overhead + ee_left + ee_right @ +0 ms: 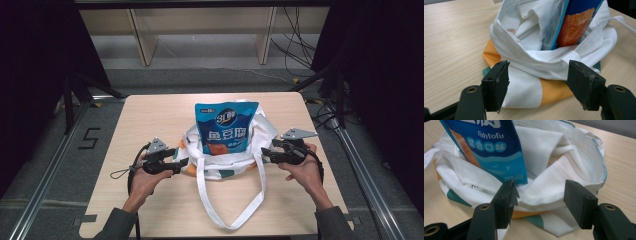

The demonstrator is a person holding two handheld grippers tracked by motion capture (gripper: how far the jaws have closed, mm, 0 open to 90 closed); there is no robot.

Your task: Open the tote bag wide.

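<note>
Fingers of both the left gripper (pixel 183 162) and right gripper (pixel 264 156) gape wide, holding nothing, flanking the bag (pixel 227 162) mid-desk (pixel 150 115) — equally near, its rim just ahead — with the pouch (pixel 226 127) upright inside.

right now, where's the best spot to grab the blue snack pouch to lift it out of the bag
Probably the pouch's top edge, coming from above. It stands upright in the white tote bag with its upper half clear of the cloth, while its lower part is wrapped in bunched folds. Both the left gripper and right gripper are open at the bag's sides; either could rise and pinch the flat top seam across its thin faces.
</note>
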